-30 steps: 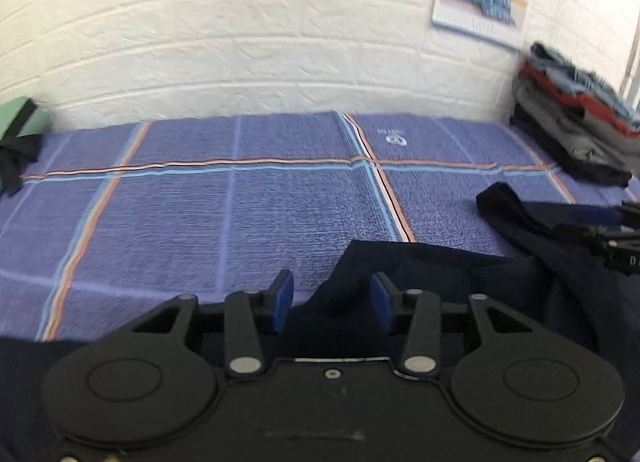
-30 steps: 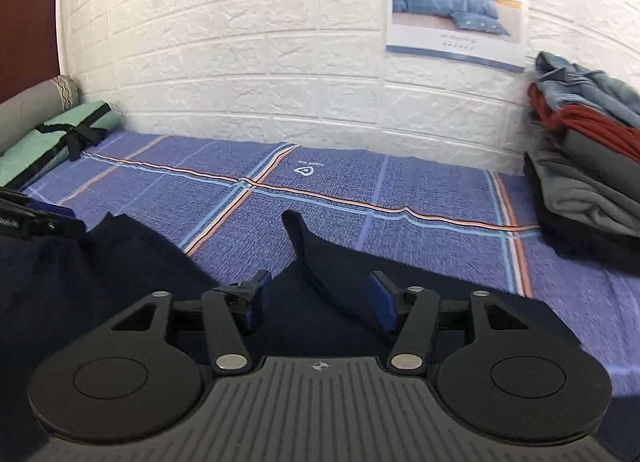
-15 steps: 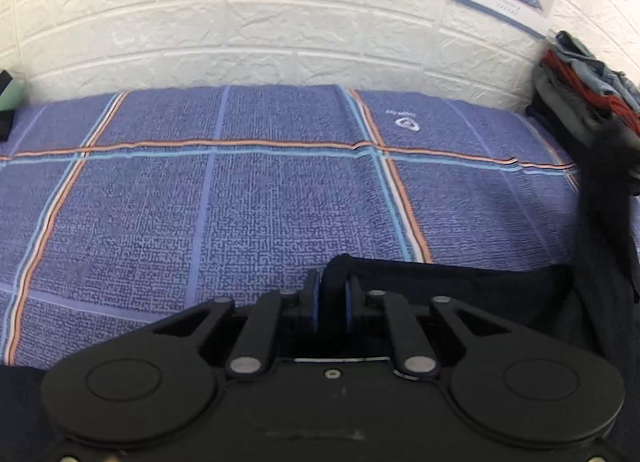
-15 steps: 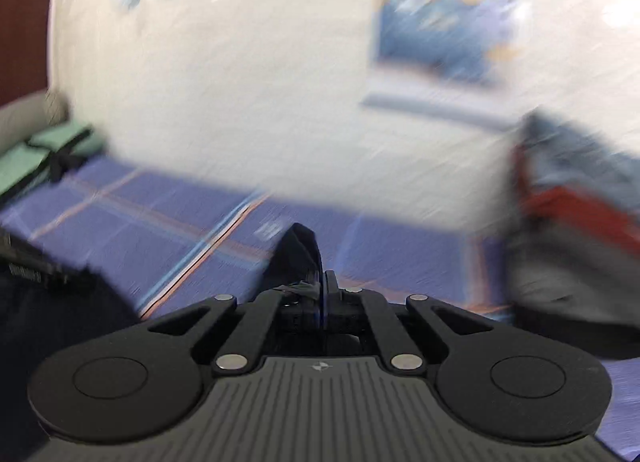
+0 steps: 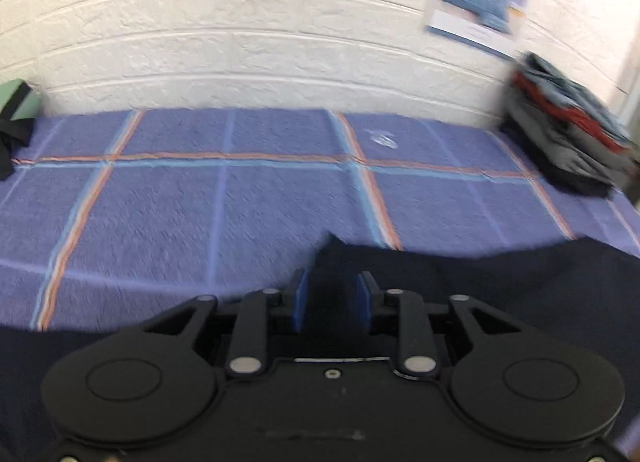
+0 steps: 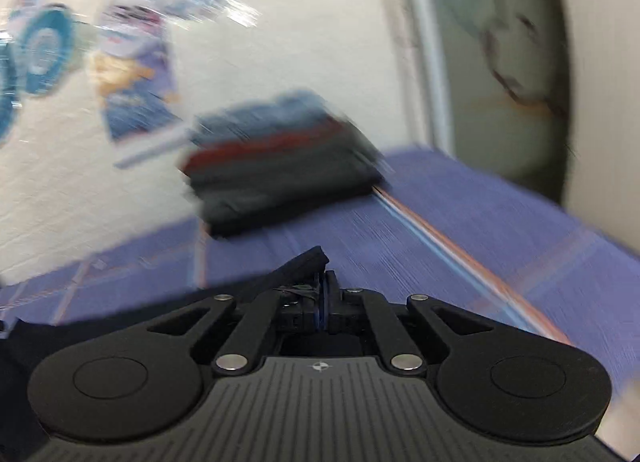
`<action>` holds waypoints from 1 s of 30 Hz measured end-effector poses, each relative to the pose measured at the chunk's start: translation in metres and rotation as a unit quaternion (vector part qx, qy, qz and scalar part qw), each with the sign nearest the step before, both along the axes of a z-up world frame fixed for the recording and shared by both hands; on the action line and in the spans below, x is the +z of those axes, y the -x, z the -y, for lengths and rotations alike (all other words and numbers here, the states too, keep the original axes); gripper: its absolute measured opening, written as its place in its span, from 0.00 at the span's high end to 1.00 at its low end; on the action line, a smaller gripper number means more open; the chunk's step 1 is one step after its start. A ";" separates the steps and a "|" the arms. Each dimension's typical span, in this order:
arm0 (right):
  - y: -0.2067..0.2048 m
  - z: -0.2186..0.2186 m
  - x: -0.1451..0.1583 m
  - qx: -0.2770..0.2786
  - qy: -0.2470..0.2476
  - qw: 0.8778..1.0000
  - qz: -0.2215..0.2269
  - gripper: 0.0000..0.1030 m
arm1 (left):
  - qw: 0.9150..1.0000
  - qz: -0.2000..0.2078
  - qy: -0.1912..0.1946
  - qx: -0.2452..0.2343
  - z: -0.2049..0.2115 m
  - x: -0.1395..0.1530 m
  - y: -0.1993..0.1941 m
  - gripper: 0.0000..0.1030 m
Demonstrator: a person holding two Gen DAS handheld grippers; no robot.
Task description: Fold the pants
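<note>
The dark navy pants (image 5: pixel 500 274) lie on the blue plaid bed sheet (image 5: pixel 224 205) in front of my left gripper. My left gripper (image 5: pixel 331 304) is partly open, its blue pads (image 5: pixel 300 302) apart with a corner of the pants fabric between them. My right gripper (image 6: pixel 322 302) is shut on an edge of the pants (image 6: pixel 300 262), which sticks up past the pads and trails off to the left. The right wrist view is blurred by motion.
A pile of folded clothes (image 5: pixel 568 133) sits at the right end of the bed against the white brick wall, and also shows in the right wrist view (image 6: pixel 276 165). A green pillow (image 5: pixel 16 105) lies at the far left. The bed edge (image 6: pixel 580 229) runs at the right.
My left gripper has gone from shut on the pants to partly open. My right gripper stayed shut on the fabric and swung to the right, toward the clothes pile.
</note>
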State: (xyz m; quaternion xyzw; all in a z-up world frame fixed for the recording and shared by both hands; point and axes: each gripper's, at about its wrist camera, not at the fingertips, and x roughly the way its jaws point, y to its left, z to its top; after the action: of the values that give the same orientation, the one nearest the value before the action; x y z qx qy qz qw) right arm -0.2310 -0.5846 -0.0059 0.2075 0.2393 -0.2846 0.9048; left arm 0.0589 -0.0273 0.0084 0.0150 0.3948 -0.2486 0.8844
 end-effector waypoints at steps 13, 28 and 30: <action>0.006 -0.039 -0.003 0.055 -0.049 0.997 0.001 0.28 | 0.983 -0.045 -0.034 -0.173 0.020 -0.023 0.142 0.51; 0.004 -0.034 -0.037 0.011 -0.168 0.986 0.004 0.26 | 0.964 -0.007 -0.085 -0.251 0.043 -0.038 0.180 0.51; 0.001 -0.030 -0.039 -0.002 -0.179 0.984 0.014 0.26 | 0.963 -0.004 -0.085 -0.255 0.049 -0.040 0.175 0.51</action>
State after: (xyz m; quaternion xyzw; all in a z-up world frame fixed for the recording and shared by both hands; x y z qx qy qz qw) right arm -0.2323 -0.5544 -0.0448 0.3705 0.2730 -0.2360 0.8559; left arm -0.1166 -0.0762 -0.0314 0.1897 0.4008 -0.4315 0.7856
